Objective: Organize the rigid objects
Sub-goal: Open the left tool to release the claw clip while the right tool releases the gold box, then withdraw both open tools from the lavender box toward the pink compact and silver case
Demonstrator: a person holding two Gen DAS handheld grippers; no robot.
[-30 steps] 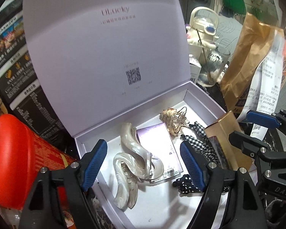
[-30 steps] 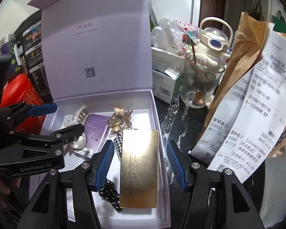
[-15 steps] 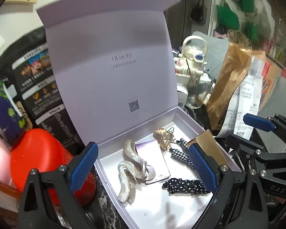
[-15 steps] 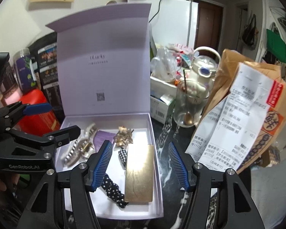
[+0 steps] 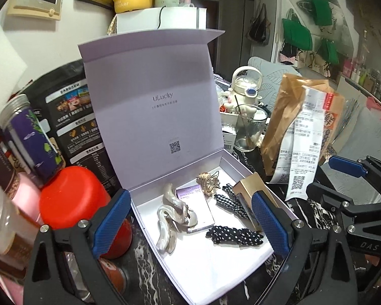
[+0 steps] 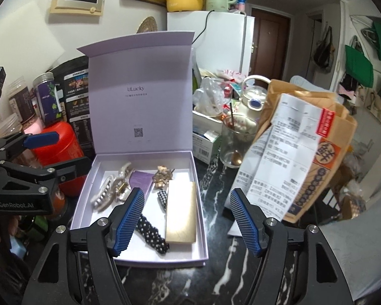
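Lavender gift box [image 6: 202, 231] open at frame centre on marbled desk [image 6: 216, 279], lid upright. Inside: pearly claw clips [image 5: 174, 214] left, gold claw clip [image 5: 207, 182] rear, gold flat case [image 6: 180, 212] along right wall, polka-dot bow clip [image 5: 235, 235] front. Left gripper [image 5: 190, 226] and right gripper [image 6: 188, 222] hover, fingers spread wide, holding nothing. Case looks stiff, slick; pinch across long edges. Claw clips likely brittle; take by spine.

The open lavender gift box [image 5: 165, 198] holds pearly claw clips [image 5: 171, 216], a polka-dot barrette [image 5: 233, 235] and a gold case [image 5: 251, 190].
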